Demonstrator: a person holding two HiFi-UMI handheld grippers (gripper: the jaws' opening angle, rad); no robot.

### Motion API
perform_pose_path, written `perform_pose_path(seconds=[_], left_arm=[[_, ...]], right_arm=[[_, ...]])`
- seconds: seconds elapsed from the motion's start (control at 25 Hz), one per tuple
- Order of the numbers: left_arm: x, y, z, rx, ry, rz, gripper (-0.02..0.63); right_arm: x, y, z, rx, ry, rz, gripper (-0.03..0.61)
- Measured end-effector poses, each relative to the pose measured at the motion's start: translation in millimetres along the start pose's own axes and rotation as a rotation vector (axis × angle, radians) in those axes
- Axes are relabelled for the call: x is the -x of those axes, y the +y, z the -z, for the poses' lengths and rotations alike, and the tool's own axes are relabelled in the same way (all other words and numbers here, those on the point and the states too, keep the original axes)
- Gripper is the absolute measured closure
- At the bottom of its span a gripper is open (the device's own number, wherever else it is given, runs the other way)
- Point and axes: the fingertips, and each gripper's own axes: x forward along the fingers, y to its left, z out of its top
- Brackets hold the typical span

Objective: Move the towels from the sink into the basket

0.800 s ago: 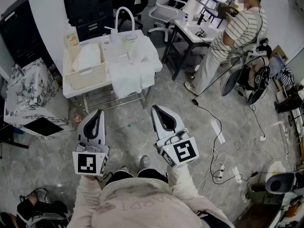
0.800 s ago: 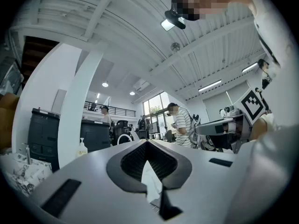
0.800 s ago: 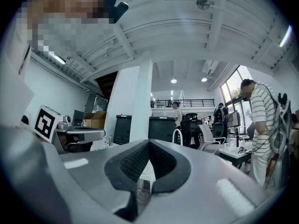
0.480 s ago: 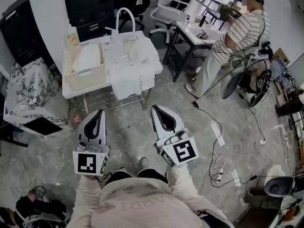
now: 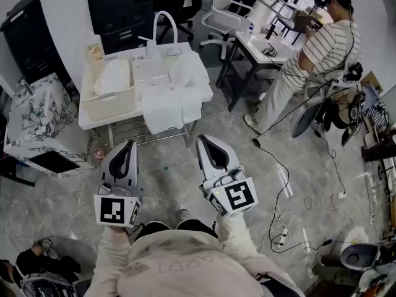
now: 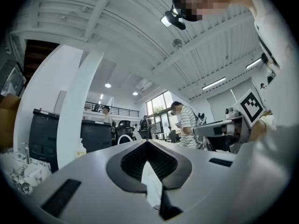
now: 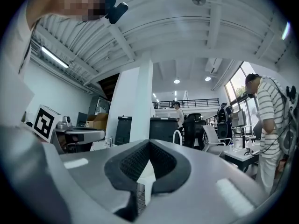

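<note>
**Towels** point(image 5: 170, 98): white, heaped in the sink point(image 5: 147, 73) and hanging over the front edge of the worktop point(image 5: 96, 122). The overhang leaves a free fold facing the operator. This is judged the easiest place to pinch.

**Basket** point(image 5: 105, 107): on the same worktop, just beside the sink on its left, so each transfer is a short sideways carry. A white cloth, apparently a towel, already lies in it. The faucet point(image 5: 162, 22) stands behind the sink, outside that carry path.

**Left tongs** point(image 5: 127, 148) and **right tongs** point(image 5: 204, 144): both are closed, pads together, with nothing between them. They are held side by side over the floor in front of the operator, well short of the worktop, with tips aimed toward it and roughly level. This is judged a ready position for the approach. No towel is within reach, and the tongs must part before any grasp.

A second person point(image 5: 309, 54) stands at a desk to the right, well apart. The floor cables point(image 5: 281, 184) there lie off the line to the sink.
</note>
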Motion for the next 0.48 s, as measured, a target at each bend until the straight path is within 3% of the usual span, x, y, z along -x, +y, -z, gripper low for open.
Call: perform_pose_path(seconds=[0.48], left_arm=[[-35.4,-29.2,7.6,-0.027,-0.012,-0.082,0.607]], right_arm=[[-7.0,-50.6,16.7,-0.039,-0.009,-0.090,0.568]])
